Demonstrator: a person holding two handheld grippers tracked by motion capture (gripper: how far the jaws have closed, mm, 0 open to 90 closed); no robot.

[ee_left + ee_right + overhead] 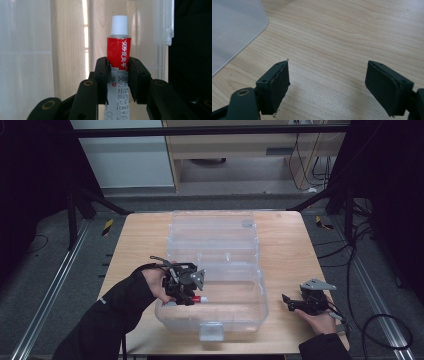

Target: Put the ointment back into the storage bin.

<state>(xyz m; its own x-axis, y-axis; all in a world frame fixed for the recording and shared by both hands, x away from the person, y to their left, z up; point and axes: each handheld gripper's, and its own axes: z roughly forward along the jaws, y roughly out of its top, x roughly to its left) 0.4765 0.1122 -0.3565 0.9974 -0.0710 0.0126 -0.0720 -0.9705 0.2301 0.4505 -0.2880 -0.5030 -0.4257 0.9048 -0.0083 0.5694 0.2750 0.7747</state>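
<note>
Black jaws of the left gripper [119, 72] sat closest to the lens in the left gripper view, clenched on a tube [119, 53] — pads pressed against both flanks of its body. Tube had a white screw cap, a red band with white print under it, then a silver-white lower body with grey characters running down between the jaws. Cap end pointed away from the gripper, out past the pad tips. Behind it: pale wood seen through clear plastic walls.

From the high view, the left gripper [192, 296] was over the near-left part of a clear plastic storage box [260, 312], with the tube [198, 298] showing as a small red-and-white piece at the jaw tips, lying roughly level and inside the box outline. Whether the tube touched the box floor could not be told. Box stood open on the wooden table [140, 235], its transparent lid [212, 227] laid back toward the far edge; a grey latch sat on the near wall.

Right gripper [327, 86] was released — jaws wide apart, nothing between them, only bare wood grain below. In the high view it [289, 302] rested in the person's hand on the table just right of the box, well apart from the tube, jaws pointing left toward the box. A rounded corner of the box showed at upper left in the right gripper view.
</note>
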